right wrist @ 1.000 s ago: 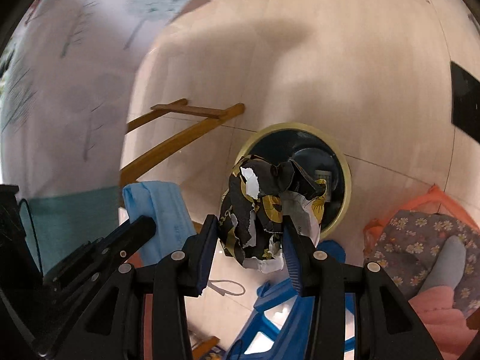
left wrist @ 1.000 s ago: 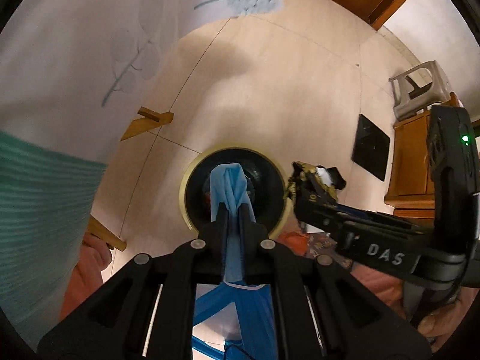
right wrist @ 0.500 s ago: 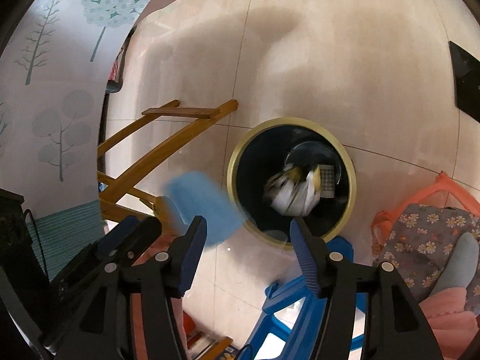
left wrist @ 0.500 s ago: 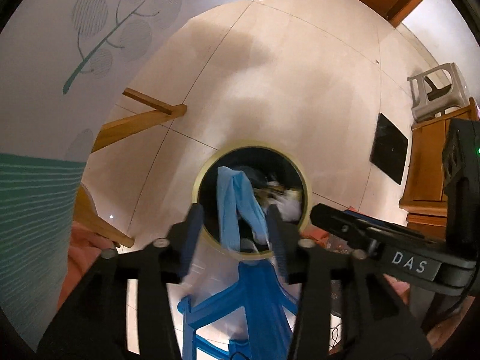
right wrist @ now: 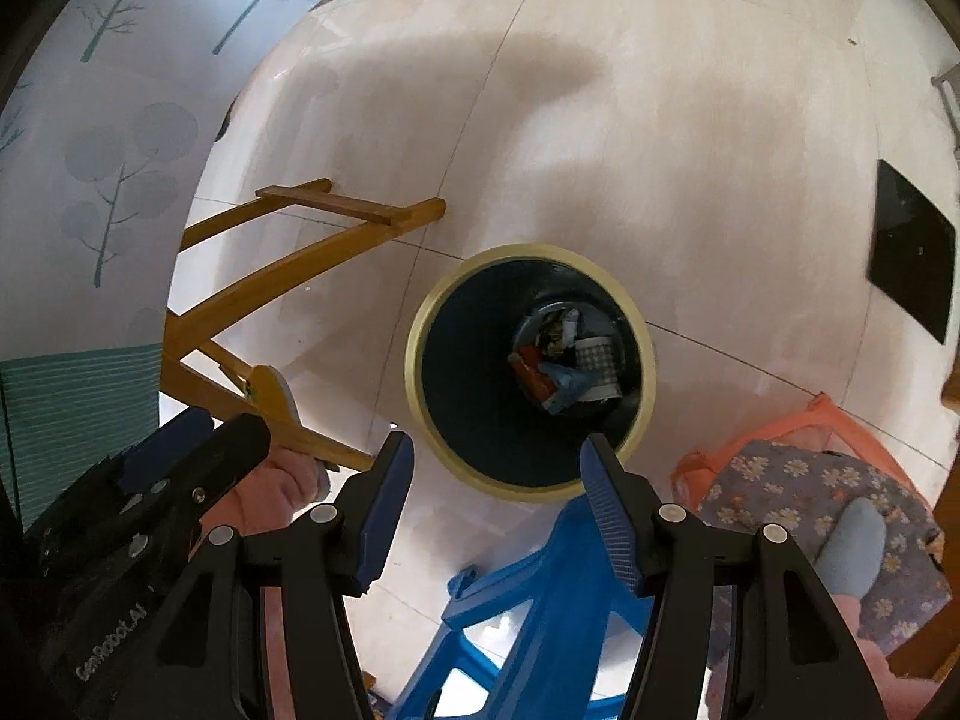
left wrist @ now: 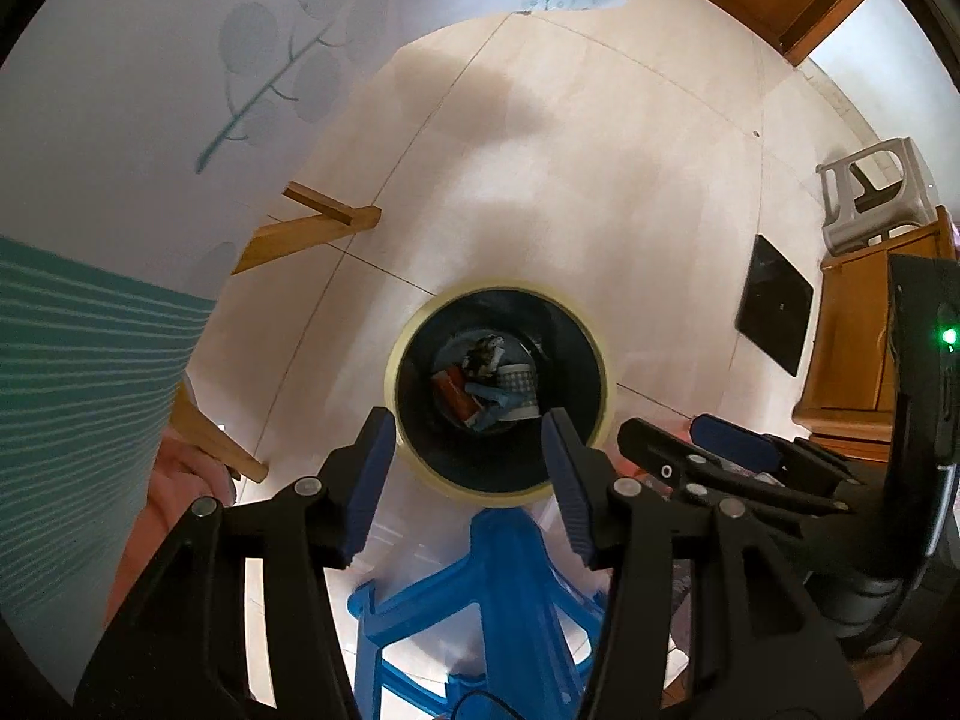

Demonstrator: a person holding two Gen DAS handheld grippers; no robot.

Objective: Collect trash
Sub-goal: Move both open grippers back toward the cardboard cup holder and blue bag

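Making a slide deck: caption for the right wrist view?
Open right gripper above the bin, trash at its bottom.

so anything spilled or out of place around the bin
Nothing stands out. The trash lies at the bottom of the bin, none on the floor around it, and both tools, left and right, are open and empty.

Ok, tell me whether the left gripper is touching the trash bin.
Apart. Left wrist view: the open left gripper hangs above the trash bin; nothing is between its fingers.
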